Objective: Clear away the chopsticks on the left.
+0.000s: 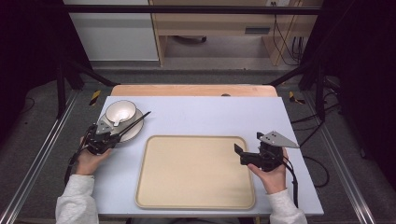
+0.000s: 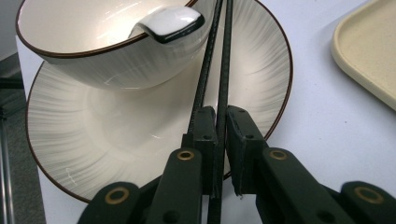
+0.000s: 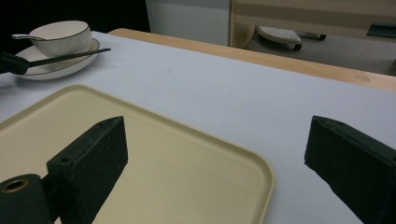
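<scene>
Two tools in play: left gripper (image 1: 113, 135) clamps a pair of black chopsticks (image 1: 135, 122); right gripper (image 1: 243, 154) holds nothing, jaws spread wide.
Chopsticks, where: we see them pinched near their handle end between the left jaws, lying across the plate (image 2: 140, 140), beside the bowl (image 2: 93, 51) that sits on that plate.
Long axis: in the high view the sticks run from the left gripper up and to the right, tips past the plate rim, over the table (image 1: 210, 112).
Spoon: a white spoon (image 2: 170, 23) rests in the bowl, handle over the rim, just beside the sticks; can't tell if they touch.
Key relation: tray (image 1: 196, 172) lies right of the sticks and nearer the person, well clear of the plate; the left hand is by far the nearer one, the right gripper waits over the tray's right edge.
Open room: bare tray, nothing on it; bare table btw plate and tray, so we judge a sideways carry has space.
Edges to mind: bowl wall and spoon handle on one side of the sticks, raised tray lip (image 3: 261, 172) on the way in.
Risk, our guess: long sticks held at one end may swing and clip the bowl or spoon.
</scene>
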A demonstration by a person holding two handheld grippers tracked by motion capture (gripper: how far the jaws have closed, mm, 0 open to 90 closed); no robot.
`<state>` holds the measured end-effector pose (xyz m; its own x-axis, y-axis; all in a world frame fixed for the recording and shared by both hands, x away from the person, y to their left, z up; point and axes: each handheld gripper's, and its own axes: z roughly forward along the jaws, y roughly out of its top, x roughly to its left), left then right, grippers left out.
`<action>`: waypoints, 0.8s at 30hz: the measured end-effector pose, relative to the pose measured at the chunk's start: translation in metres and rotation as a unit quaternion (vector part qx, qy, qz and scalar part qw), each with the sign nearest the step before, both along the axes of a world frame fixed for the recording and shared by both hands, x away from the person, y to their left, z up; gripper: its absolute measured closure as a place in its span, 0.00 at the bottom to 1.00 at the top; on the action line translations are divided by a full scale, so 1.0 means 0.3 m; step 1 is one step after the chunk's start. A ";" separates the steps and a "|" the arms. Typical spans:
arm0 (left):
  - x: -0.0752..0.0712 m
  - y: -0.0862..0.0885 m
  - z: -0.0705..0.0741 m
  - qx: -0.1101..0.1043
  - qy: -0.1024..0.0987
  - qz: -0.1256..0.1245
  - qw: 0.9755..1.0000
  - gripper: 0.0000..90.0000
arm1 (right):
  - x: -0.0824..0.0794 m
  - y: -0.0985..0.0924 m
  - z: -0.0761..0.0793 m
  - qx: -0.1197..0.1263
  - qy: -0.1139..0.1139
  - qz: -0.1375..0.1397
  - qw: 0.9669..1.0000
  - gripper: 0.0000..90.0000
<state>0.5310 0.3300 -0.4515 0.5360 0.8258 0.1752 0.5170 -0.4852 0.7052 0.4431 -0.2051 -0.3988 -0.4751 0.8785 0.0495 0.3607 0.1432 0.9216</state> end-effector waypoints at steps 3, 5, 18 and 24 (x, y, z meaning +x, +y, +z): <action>0.003 0.000 0.001 -0.003 0.002 0.000 1.000 0.89 | 0.000 0.000 0.000 -0.001 0.000 0.000 1.000 0.07; 0.007 -0.001 0.004 -0.013 0.004 0.001 1.000 0.86 | -0.001 0.000 0.001 0.000 0.000 0.001 1.000 0.07; 0.054 -0.025 -0.019 -0.050 0.018 0.021 0.998 0.88 | 0.001 0.000 0.000 0.000 0.002 0.002 1.000 0.07; 0.049 -0.040 -0.017 -0.048 0.019 0.014 0.999 0.94 | 0.000 0.000 0.002 0.000 0.000 0.002 1.000 0.07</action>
<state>0.5458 0.3180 -0.4565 0.5175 0.8525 0.0739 0.5569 -0.4011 0.7273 0.4431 -0.2052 -0.3983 -0.4783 0.8768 0.0501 0.3606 0.1441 0.9215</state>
